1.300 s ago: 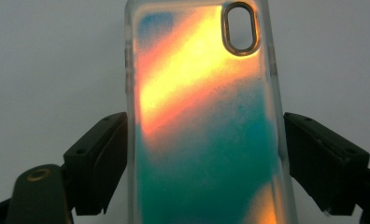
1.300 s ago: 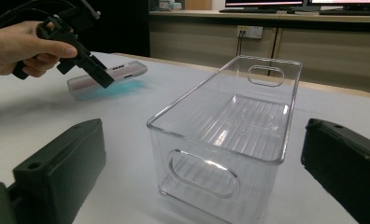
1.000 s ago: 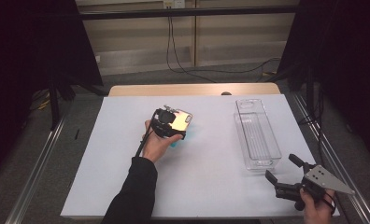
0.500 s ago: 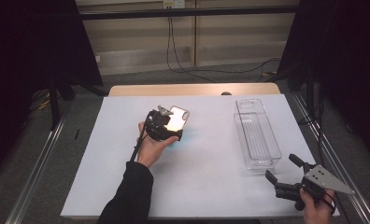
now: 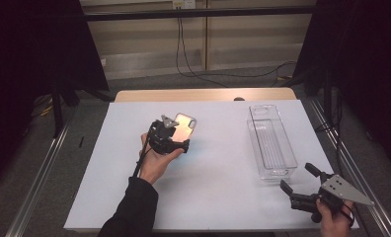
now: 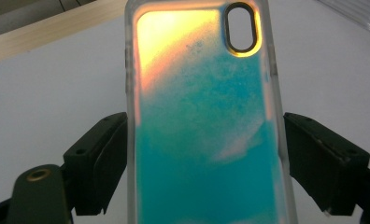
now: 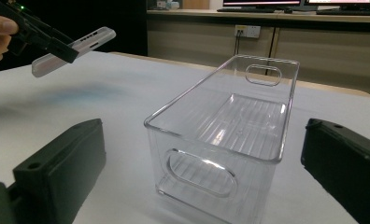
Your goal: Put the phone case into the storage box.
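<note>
Left gripper [image 5: 176, 132]: clamped on the phone case, jaws pressing its two long edges; held above the white table cover, left of centre, in the person's left hand [image 5: 156, 159].
Right gripper [image 5: 302, 183]: jaws spread wide, nothing between them; low at the near right corner of the table, pointing toward the clear bin.
Table [image 5: 218, 173]: white sheet over a wooden top, a strip of bare wood at the far edge.
Clear bin [image 5: 271, 148]: long transparent box with a ribbed floor and a handle cutout at each end; stands upright on the right side of the table, just beyond the right gripper, well apart from the case.
Phone case [image 6: 204, 121]: translucent rim, iridescent back, orange-gold at the camera end fading to teal below; oval camera cutout at the upper right in the left gripper view. Lifted off the table and tilted; in the right gripper view it shows edge-on at upper left [image 7: 75, 46], the far end higher.
Case position: in the air, clear of the sheet, outside the bin.
</note>
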`<control>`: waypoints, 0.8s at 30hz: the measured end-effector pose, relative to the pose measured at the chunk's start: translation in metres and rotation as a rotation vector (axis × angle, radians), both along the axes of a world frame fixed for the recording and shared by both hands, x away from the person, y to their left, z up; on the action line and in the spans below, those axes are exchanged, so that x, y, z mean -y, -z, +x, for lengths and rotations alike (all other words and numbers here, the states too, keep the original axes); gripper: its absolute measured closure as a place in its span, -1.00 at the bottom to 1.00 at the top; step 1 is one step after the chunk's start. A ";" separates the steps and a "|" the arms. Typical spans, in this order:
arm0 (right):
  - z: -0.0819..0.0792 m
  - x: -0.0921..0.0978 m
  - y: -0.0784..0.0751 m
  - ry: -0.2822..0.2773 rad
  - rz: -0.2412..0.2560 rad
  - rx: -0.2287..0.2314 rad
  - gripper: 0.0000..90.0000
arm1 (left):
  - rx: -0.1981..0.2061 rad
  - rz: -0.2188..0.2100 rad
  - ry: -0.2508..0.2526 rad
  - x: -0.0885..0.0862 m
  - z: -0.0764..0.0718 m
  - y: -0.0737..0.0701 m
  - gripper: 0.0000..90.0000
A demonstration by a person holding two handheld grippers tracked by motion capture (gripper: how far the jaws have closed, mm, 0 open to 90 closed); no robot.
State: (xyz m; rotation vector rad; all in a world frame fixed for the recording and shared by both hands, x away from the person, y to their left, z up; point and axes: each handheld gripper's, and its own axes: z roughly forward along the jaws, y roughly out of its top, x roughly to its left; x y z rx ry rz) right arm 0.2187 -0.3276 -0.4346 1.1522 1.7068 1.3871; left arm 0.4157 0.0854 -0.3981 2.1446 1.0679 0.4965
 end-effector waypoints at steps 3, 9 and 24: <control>0.000 0.000 0.000 -0.001 -0.003 -0.001 -1.00 | 0.013 -0.003 -0.005 -0.004 -0.005 -0.001 -0.62; 0.000 0.000 0.000 -0.003 -0.003 0.001 -1.00 | 0.030 -0.014 0.015 -0.014 -0.019 -0.003 -0.62; 0.000 0.000 0.000 -0.001 -0.003 0.000 -1.00 | 0.114 -0.034 0.004 -0.039 -0.049 -0.010 -0.62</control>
